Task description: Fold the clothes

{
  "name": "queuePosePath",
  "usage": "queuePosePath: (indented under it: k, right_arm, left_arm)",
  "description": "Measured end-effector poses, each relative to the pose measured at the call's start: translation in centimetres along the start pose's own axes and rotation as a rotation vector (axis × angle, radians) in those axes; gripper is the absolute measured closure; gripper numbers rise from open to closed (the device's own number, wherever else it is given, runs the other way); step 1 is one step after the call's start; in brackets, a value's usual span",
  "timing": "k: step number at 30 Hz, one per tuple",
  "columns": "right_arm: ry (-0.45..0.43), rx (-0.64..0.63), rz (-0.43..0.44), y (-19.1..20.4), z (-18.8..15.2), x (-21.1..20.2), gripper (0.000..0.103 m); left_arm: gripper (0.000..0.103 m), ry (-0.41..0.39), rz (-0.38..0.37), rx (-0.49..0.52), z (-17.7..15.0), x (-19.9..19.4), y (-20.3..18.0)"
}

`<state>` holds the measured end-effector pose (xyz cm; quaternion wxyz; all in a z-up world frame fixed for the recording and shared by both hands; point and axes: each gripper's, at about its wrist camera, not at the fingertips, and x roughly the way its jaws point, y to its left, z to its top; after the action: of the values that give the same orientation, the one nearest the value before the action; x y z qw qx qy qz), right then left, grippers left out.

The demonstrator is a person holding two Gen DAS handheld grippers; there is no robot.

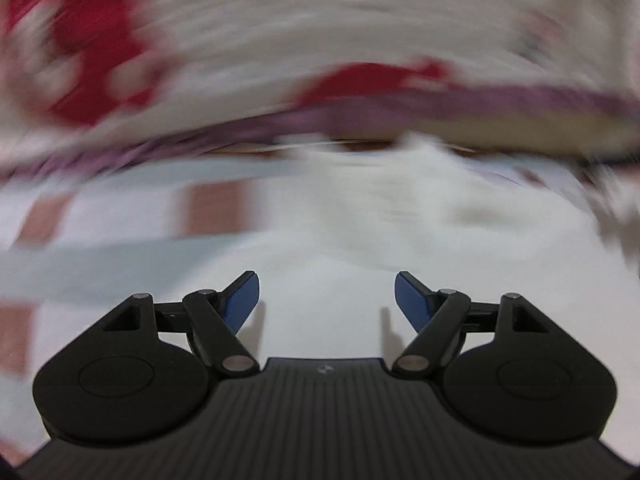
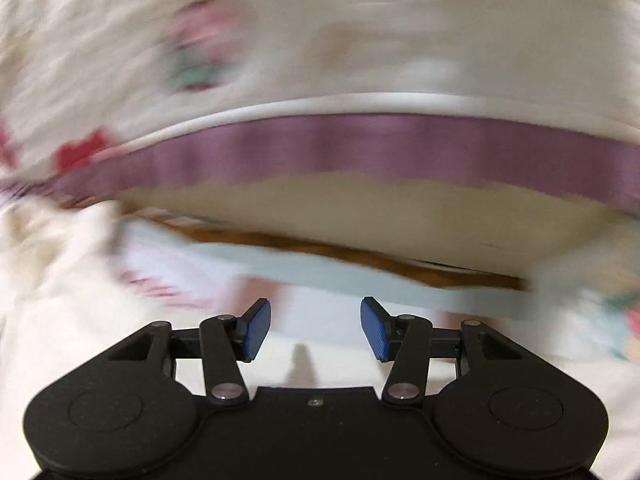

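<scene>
Left gripper (image 1: 327,300): held low and level over pale cloth, blue pads (image 1: 242,300) spread wide, nothing between them. Pad shadows are cast on the fabric directly beneath, so the tool is taken to be close above it; contact cannot be confirmed.

Right gripper (image 2: 316,330): similar pose, jaws parted somewhat less, nothing pinched. A single shadow is seen on the cloth between the pads.

Both views are heavily motion-blurred; fine detail is not recoverable.

Near field: a white garment (image 1: 328,240) is spread flat under the left gripper, with a bunched white fold (image 1: 424,172) rising ahead of it. A pale blue band (image 2: 360,276) with reddish-brown patches is seen crossing the cloth just ahead of both tools.

Middle field: a thin brown edge (image 2: 360,256), possibly a table rim, is noted beyond the band in the right view.

Far field: a cream printed cloth (image 2: 360,40) with red and pink motifs, bordered by a purple strip (image 2: 360,148), fills the upper part of both views. Open flat fabric lies directly ahead of each gripper.
</scene>
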<state>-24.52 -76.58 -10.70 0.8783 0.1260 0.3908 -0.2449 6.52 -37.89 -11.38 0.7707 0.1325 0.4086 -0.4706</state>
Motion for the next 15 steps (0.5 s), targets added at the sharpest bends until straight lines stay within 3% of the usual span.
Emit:
queuePosePath:
  k: [3, 6, 8, 11, 15]
  right_arm:
    - [0.016, -0.077, 0.122, 4.4, 2.3, 2.1, 0.048]
    - [0.055, -0.153, 0.173, 9.1, 2.9, 3.5, 0.047]
    - [0.102, -0.154, 0.187, 10.6, 3.6, 5.0, 0.047]
    - [0.193, -0.052, 0.203, 11.4, 4.2, 7.3, 0.048]
    - [0.124, -0.1, 0.136, 13.0, 3.7, 7.0, 0.05]
  left_arm:
    - [0.029, 0.011, 0.07, -0.12, -1.2, -1.3, 6.0]
    - [0.029, 0.04, 0.076, -0.176, -3.6, -2.2, 8.8]
    - [0.029, 0.064, 0.044, -0.169, -4.9, -2.8, 9.3]
    - [0.028, 0.095, 0.002, -0.16, -6.7, -3.5, 10.1]
    - [0.027, 0.07, -0.001, -0.151, -6.8, -3.5, 10.4]
